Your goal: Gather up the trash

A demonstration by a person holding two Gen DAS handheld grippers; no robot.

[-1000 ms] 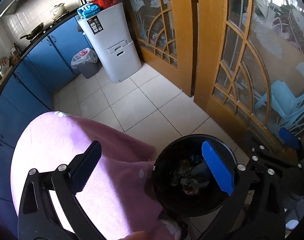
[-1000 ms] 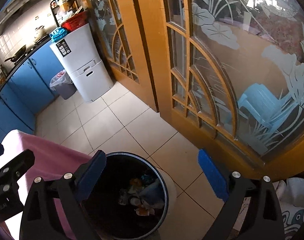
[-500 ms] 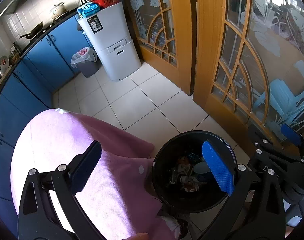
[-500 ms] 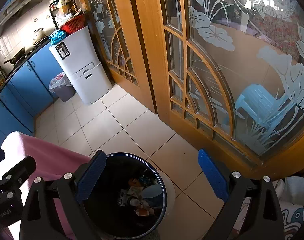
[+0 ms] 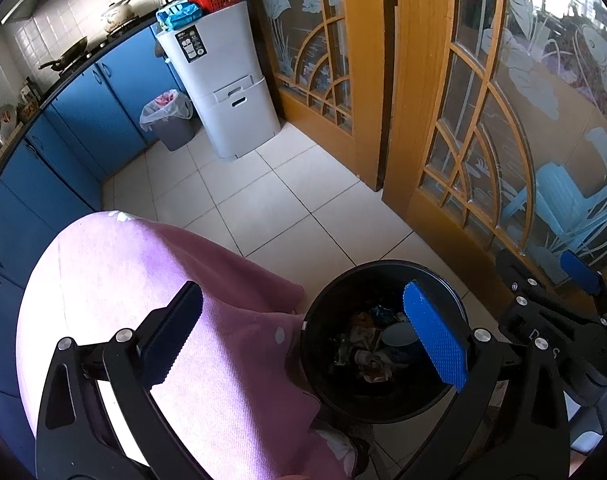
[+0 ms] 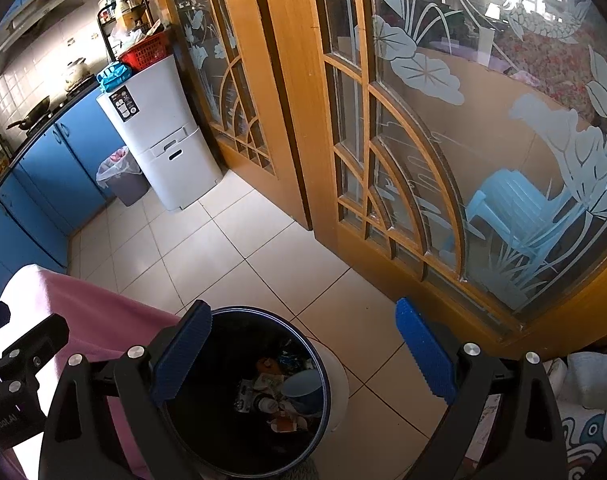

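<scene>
A round black trash bin (image 5: 339,392) stands on the tiled floor beside a table with a pink cloth (image 5: 143,280). It holds crumpled wrappers and a pale blue cup (image 5: 397,334). The bin also shows in the right wrist view (image 6: 207,432), with the cup (image 6: 301,386) inside. My left gripper (image 5: 303,340) is open and empty, above the table edge and the bin. My right gripper (image 6: 303,354) is open and empty, above the bin's right rim. It also shows in the left wrist view (image 5: 551,292).
A white tall bin unit (image 5: 223,92) and a grey lined waste bin (image 5: 169,120) stand at the far wall by blue cabinets (image 5: 83,120). Wooden glass doors (image 6: 403,140) run along the right. Patterned fabric (image 6: 591,420) lies at the lower right.
Both grippers have lifted and drawn back slightly from the bin, staying open. A pale blue cup now lies in the bin on top of the trash.
</scene>
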